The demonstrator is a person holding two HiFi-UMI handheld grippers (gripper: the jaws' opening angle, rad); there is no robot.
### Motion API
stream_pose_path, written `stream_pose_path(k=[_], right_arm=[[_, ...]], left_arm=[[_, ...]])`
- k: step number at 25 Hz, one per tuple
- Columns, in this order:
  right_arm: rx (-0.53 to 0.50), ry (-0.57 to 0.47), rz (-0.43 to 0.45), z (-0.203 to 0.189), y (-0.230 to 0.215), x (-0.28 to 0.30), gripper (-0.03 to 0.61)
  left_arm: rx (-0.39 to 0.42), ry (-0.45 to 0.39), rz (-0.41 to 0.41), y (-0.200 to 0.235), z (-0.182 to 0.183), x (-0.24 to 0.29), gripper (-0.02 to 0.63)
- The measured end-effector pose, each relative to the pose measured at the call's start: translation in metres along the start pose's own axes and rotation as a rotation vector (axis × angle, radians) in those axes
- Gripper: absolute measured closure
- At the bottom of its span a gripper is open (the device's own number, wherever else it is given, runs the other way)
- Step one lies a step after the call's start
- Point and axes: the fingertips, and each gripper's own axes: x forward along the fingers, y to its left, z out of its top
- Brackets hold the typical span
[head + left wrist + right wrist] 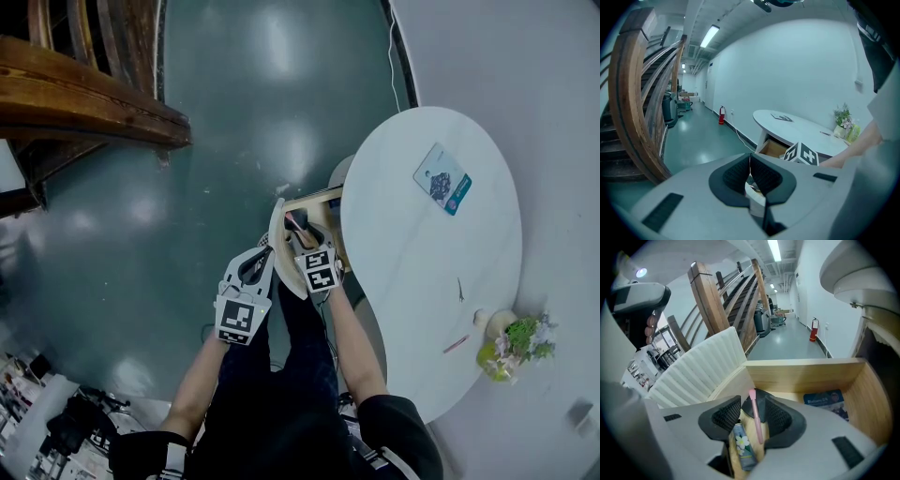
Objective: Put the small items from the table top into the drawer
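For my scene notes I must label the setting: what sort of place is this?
Probably a lobby or corridor of an office or public building: a wooden staircase, a glossy green floor, and a red fire extinguisher by the wall.

The head view looks steeply down from above; both gripper views (the right very close) share the drawer (801,376).

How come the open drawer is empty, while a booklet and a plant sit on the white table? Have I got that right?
Not quite: the drawer is open but not empty. The right gripper view shows a flowered tube, a pink stick and a blue leaflet inside it. A booklet and a plant do sit on the white table.
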Motion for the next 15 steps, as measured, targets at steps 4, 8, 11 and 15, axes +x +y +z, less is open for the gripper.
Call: stream_pose_path(k=[4, 8, 11, 15], right_arm=[[-0.003, -0.012, 0.001, 0.011, 0.006, -0.012, 0.420], [0.018, -0.041, 0.045, 0.025, 0.020, -0.035, 0.424], [0.017, -0.091, 0.030, 0.046, 0.022, -0.055, 0.470], [0.008, -0.166, -0.005, 0.075, 0.023, -0.088, 0.518]], left_arm=[[0.005, -0.013, 0.011, 0.003, 0.008, -0.009, 0.594], [0.014, -0.026, 0.021, 0.003, 0.022, -0.023, 0.594], [0.023, -0.052, 0.022, 0.005, 0.038, -0.028, 0.594], [0.054, -0.087, 0.009, 0.000, 0.065, -0.036, 0.594]])
